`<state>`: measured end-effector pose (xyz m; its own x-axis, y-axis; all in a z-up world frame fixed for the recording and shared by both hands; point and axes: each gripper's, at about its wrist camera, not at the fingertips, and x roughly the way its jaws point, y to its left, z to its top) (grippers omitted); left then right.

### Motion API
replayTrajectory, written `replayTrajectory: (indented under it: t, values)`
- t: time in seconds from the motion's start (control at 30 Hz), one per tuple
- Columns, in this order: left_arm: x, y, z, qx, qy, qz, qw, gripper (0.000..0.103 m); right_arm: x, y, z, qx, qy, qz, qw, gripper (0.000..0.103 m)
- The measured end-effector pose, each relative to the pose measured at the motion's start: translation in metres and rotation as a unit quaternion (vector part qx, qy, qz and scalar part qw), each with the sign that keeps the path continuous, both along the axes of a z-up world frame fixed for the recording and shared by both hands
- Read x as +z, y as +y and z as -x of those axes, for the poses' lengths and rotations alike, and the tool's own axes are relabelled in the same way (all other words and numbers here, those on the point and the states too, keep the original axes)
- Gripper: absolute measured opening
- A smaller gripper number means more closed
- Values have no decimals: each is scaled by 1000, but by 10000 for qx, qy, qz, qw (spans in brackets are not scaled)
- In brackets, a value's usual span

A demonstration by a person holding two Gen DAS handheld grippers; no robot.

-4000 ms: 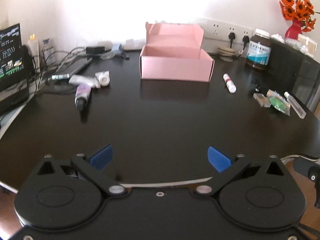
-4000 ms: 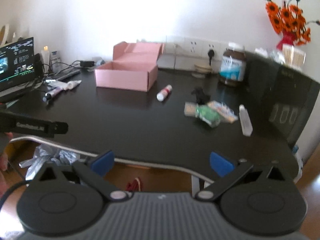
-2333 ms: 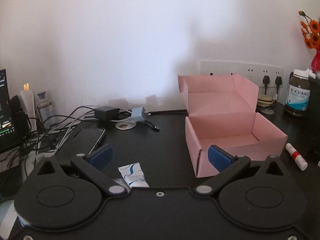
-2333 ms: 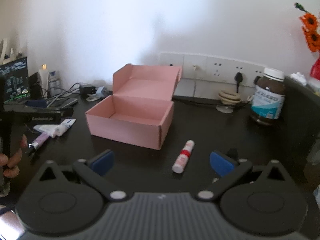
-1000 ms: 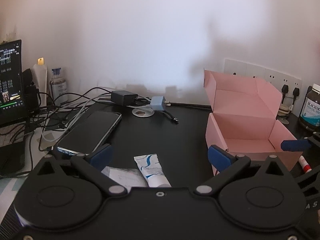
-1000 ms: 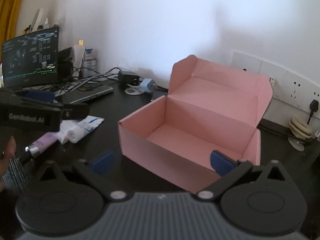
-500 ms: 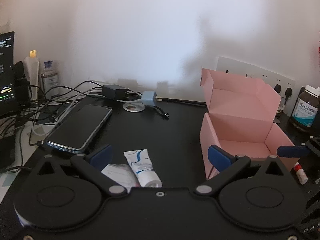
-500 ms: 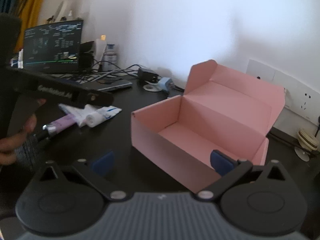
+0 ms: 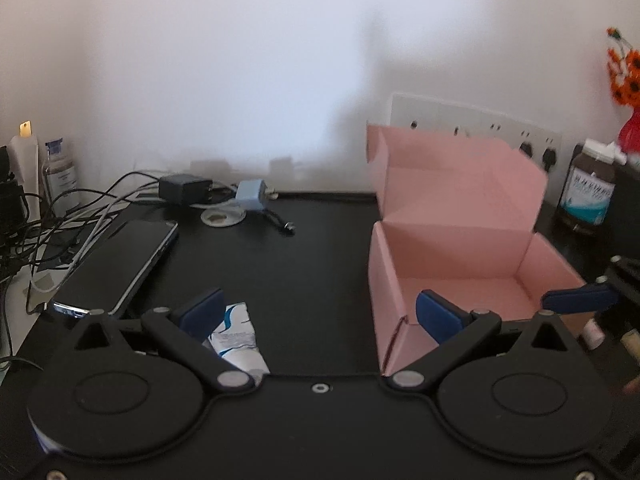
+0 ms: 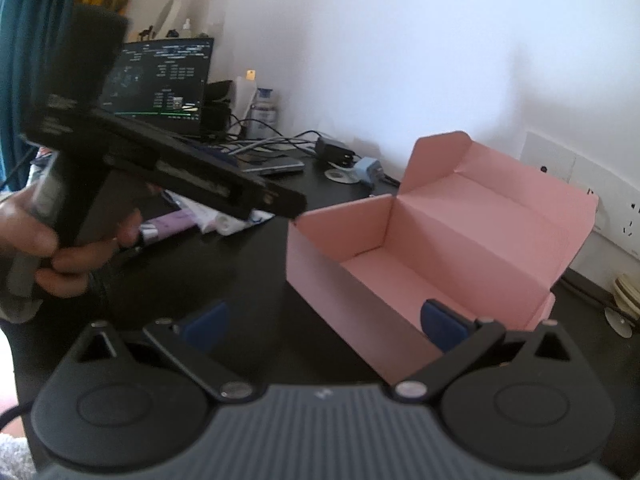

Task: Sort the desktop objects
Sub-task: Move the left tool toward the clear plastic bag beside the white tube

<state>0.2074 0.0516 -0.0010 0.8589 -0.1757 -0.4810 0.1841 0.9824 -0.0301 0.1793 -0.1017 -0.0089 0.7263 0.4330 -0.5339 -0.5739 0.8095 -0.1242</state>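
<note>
An open pink cardboard box (image 9: pixel 460 248) stands on the black desk, lid flap up, with nothing visible inside. My left gripper (image 9: pixel 318 314) is open just above the desk, left of the box. A white-and-blue tube (image 9: pixel 236 336) lies by its left finger, partly under the gripper body. My right gripper (image 10: pixel 323 325) is open too, with its right finger low in front of the pink box (image 10: pixel 420 256). A purple tube (image 10: pixel 168 226) and a white tube (image 10: pixel 228 220) lie behind the hand (image 10: pixel 60 248) that holds the left tool.
A phone (image 9: pixel 116 264), two chargers (image 9: pixel 180 188) and tangled cables fill the desk's back left. A brown supplement bottle (image 9: pixel 588 188) and orange flowers (image 9: pixel 624 80) stand at the right. A monitor (image 10: pixel 160 84) stands far left. A white stick (image 9: pixel 592 330) lies right of the box.
Both grippers have come in from the desk's front edge to the pink box. In the last half second the right one swung left, so the hand with the left tool looms larger.
</note>
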Motion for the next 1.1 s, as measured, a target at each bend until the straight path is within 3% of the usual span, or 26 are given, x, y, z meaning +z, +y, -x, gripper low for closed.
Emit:
replayTrajectory:
  t: [0.17, 0.43, 0.63, 0.9, 1.1]
  values:
    - [-3, 8, -8, -4, 167, 250, 9995, 103, 0, -1, 4, 154, -21, 2, 9999, 102]
    - [-1, -10, -18, -58, 232, 71, 9997, 103, -1, 8, 10, 282, -60, 235, 9993, 102]
    - [-8, -26, -24, 189, 314, -503, 9981, 103, -2, 9, 15, 240, -101, 385, 9989, 102]
    - [-10, -17, -9, 301, 385, -390, 9980, 103, -5, -12, 3, -122, 213, 326, 9992, 102]
    - [-5, -21, 14, 464, 69, -429, 9980, 103, -2, -21, 4, -552, -63, -4, 9985, 102]
